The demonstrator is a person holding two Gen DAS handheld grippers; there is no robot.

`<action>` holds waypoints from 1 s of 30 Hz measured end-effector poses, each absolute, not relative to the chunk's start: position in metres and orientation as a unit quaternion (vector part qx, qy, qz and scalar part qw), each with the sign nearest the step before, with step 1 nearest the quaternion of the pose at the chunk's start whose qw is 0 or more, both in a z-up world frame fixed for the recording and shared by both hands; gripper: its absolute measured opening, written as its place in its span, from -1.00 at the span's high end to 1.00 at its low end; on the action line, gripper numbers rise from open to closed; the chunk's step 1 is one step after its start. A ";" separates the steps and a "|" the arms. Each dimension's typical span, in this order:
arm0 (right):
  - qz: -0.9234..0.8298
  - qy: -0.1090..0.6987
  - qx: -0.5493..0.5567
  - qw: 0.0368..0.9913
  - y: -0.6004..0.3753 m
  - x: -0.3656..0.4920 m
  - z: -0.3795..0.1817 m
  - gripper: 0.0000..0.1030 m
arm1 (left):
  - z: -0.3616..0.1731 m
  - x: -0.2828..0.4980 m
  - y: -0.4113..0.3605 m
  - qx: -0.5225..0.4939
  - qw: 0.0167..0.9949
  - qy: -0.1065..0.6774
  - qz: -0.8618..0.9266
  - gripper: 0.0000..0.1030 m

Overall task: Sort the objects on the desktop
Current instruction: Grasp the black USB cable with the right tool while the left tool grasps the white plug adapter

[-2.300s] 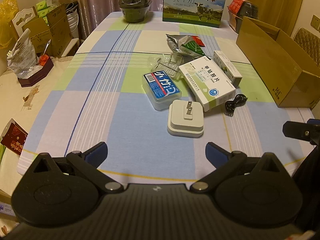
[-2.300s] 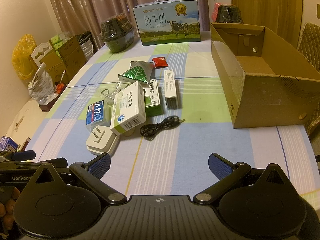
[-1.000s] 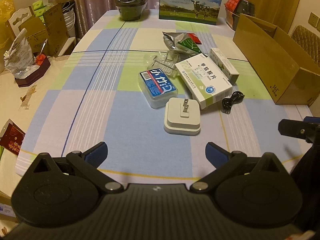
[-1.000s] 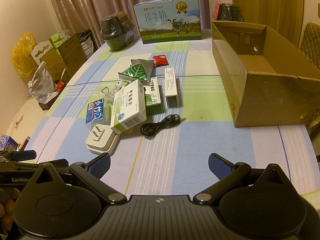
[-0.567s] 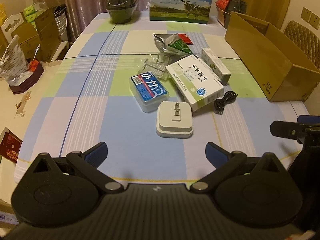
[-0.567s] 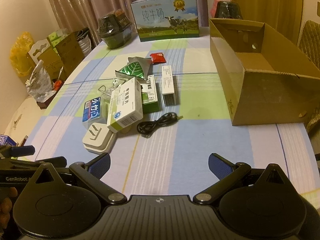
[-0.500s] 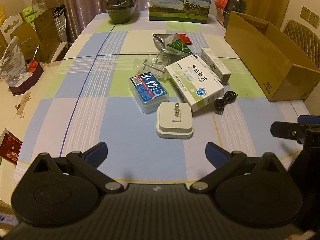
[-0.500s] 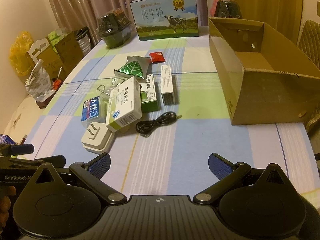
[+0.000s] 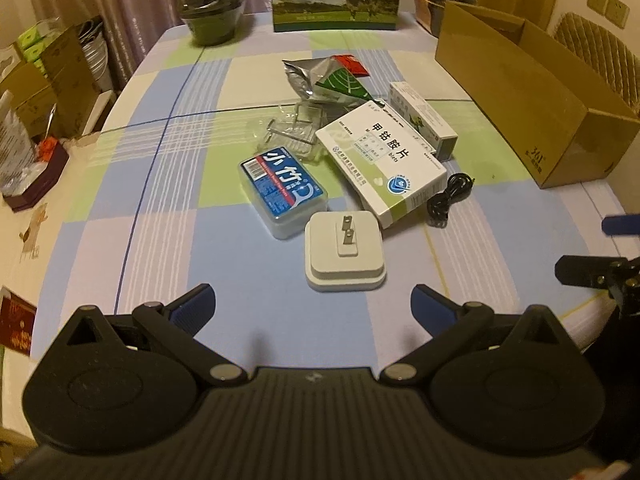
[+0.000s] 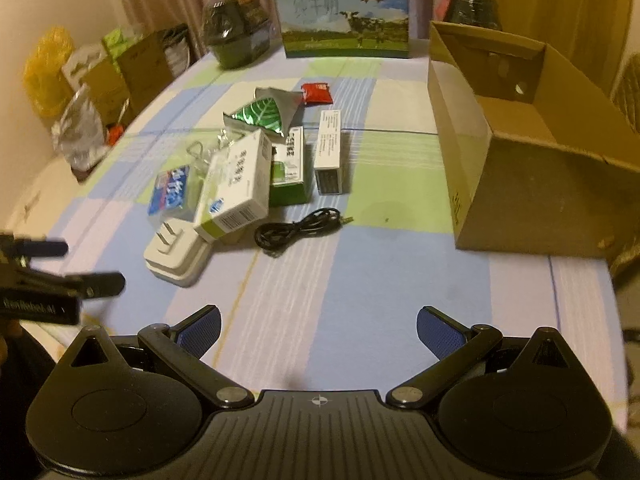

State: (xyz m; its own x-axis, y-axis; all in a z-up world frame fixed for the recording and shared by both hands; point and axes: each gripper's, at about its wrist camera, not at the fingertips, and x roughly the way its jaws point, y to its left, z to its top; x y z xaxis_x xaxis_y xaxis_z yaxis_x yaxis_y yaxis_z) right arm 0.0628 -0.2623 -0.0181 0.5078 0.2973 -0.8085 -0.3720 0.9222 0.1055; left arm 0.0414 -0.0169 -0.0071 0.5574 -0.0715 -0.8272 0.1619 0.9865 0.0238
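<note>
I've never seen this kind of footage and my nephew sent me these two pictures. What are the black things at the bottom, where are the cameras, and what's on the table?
Each picture comes from a camera on a handheld gripper, looking forward along its two blue-tipped fingers. The left gripper and right gripper are both open and hold nothing. On the checked tablecloth lies a heap to sort: a white plug adapter, a blue-labelled plastic case, a white medicine box, a black cable, a green leaf pouch and a small red packet. To the right stands an open cardboard box; its visible part looks empty.
</note>
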 end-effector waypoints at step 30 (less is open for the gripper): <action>0.413 0.394 -0.354 0.741 -0.184 0.151 -0.080 -0.41 | -0.064 0.110 -0.032 0.064 0.843 0.513 -0.148 -0.20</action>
